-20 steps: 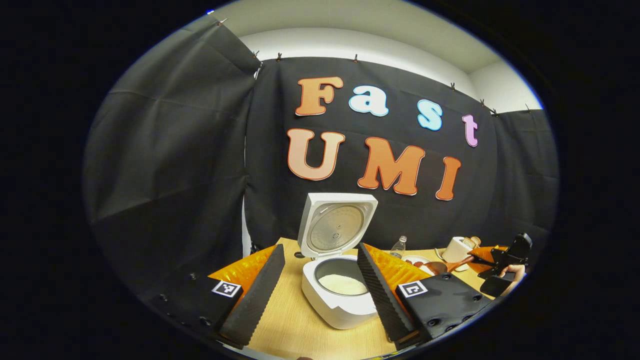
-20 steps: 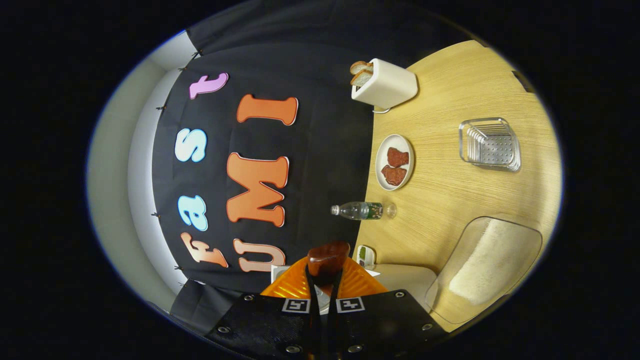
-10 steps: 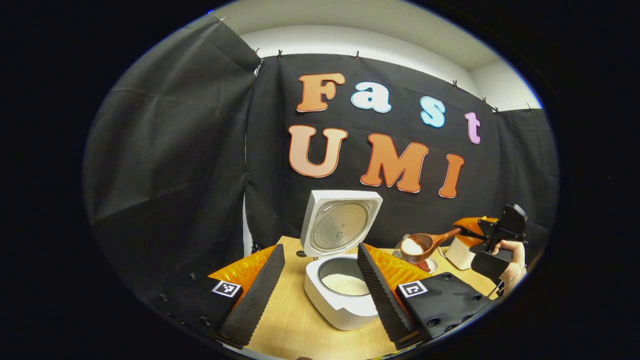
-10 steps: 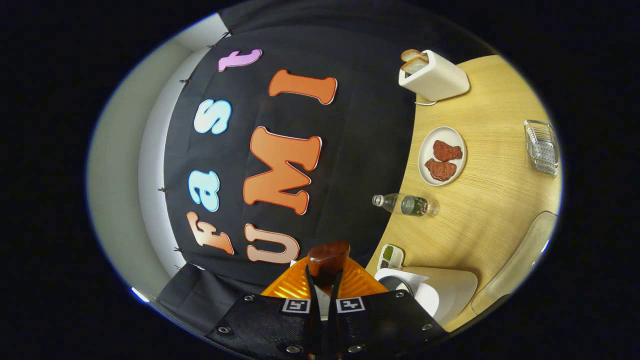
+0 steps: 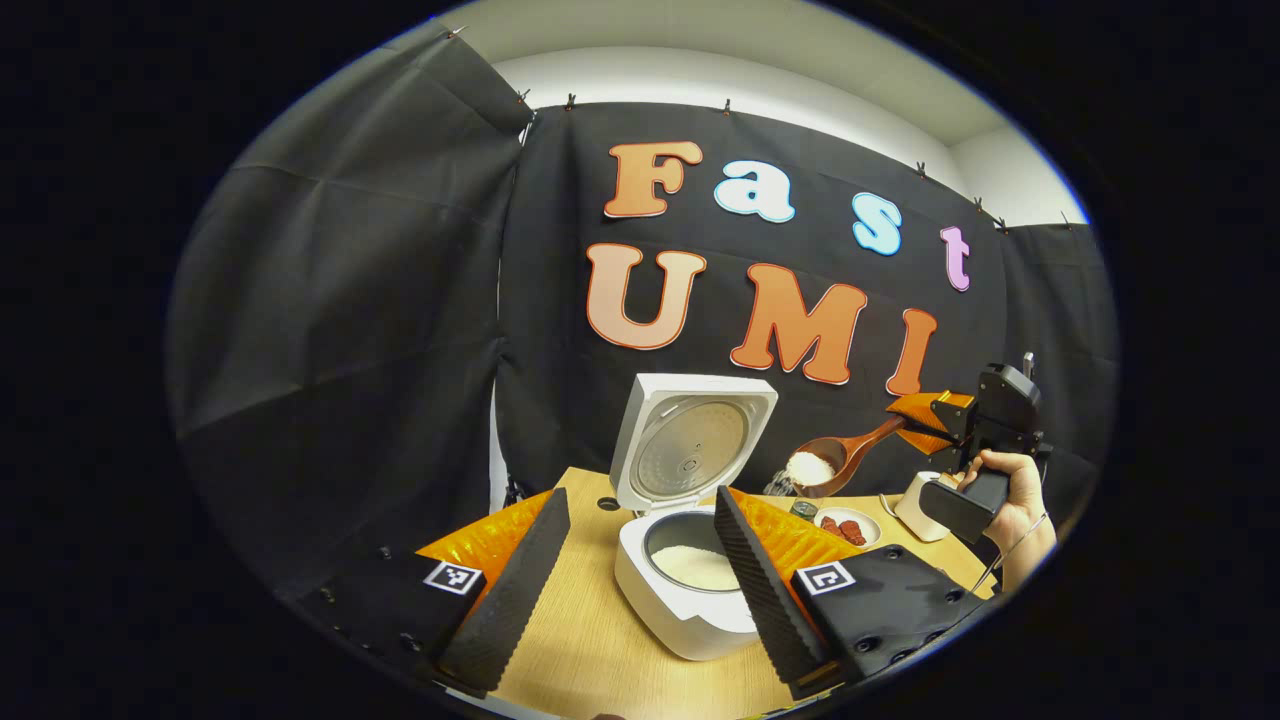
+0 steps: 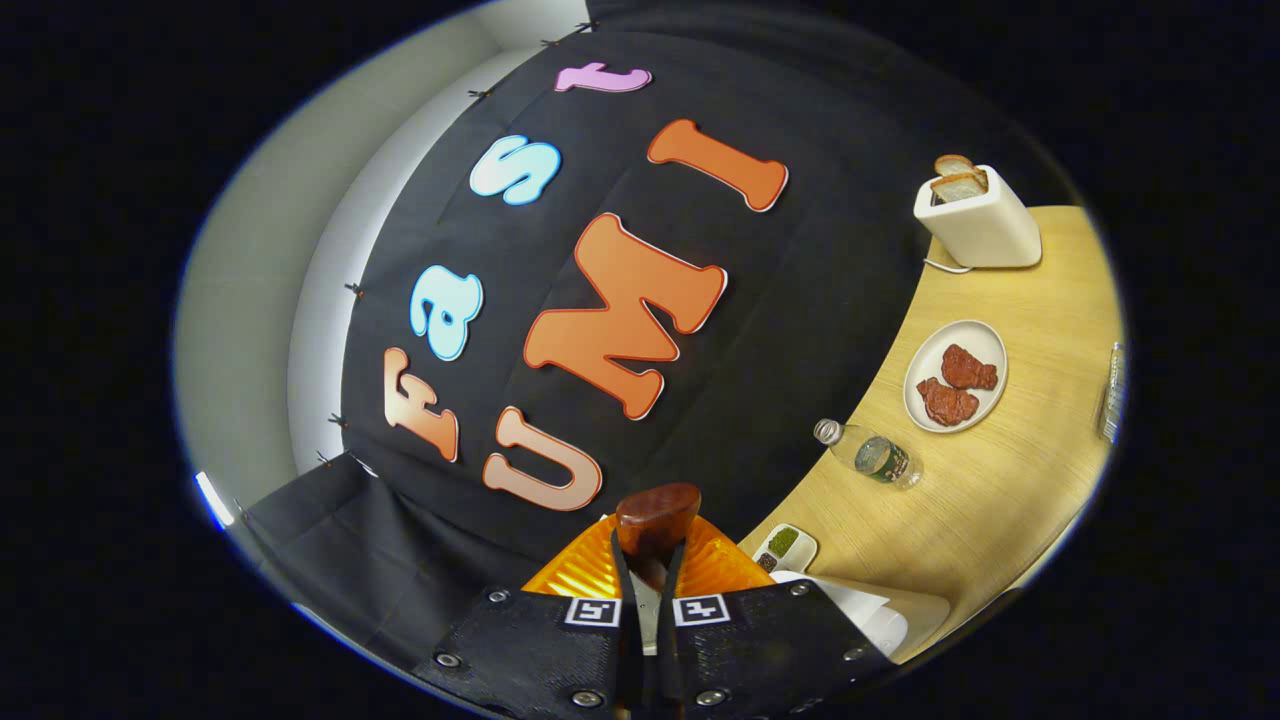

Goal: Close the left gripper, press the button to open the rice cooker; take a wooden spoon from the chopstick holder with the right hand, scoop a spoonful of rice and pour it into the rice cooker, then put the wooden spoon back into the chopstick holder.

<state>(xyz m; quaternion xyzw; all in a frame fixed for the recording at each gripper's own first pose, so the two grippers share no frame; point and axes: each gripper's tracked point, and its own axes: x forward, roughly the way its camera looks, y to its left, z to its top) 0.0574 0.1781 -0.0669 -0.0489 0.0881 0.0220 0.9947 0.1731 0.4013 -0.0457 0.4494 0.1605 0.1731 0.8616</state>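
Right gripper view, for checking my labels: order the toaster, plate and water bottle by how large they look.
1. toaster and plate: look alike, unranked
2. water bottle
Nearness to the camera may skew this.

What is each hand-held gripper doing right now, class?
Left hand-held gripper: open, holding nothing.
Right hand-held gripper: closed on the wooden spoon, which carries rice.

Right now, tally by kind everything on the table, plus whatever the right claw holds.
Rice cooker: 1
Toaster: 1
Bread slices: 2
Plate: 1
Meat pieces: 2
Water bottle: 1
Seasoning dish: 1
Clear container, cut off at the edge: 1
Wooden spoon, in the right claw: 1
Total: 11
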